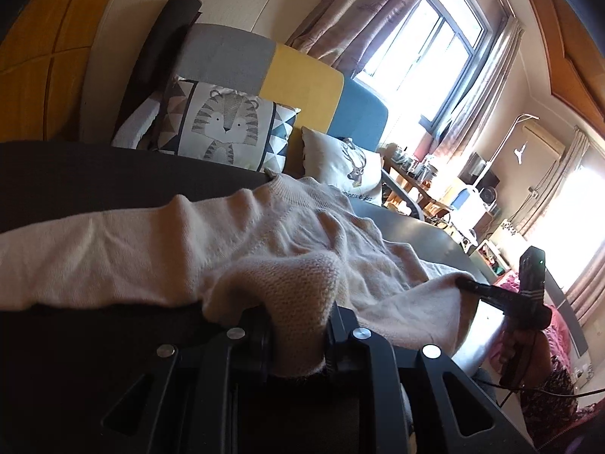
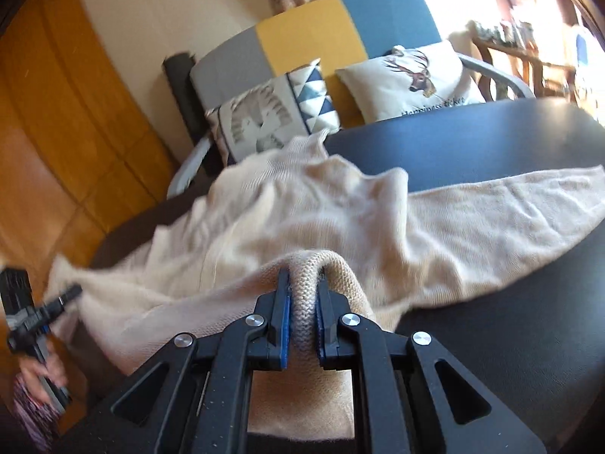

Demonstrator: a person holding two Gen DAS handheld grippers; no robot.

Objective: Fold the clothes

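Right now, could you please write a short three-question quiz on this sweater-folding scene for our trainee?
1. True or false: the left gripper holds a ribbed edge of the cream sweater.
2. The right gripper is: A) open B) shut on the sweater C) out of view.
3. Which animal is printed on the cushion behind the dark table in the left wrist view?

Key: 1 true; 2 B; 3 a tiger.

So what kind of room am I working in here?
Most likely a home living room: a grey, yellow and blue sofa with a tiger-print cushion, a curtained window, and a cream knit sweater on a dark table.
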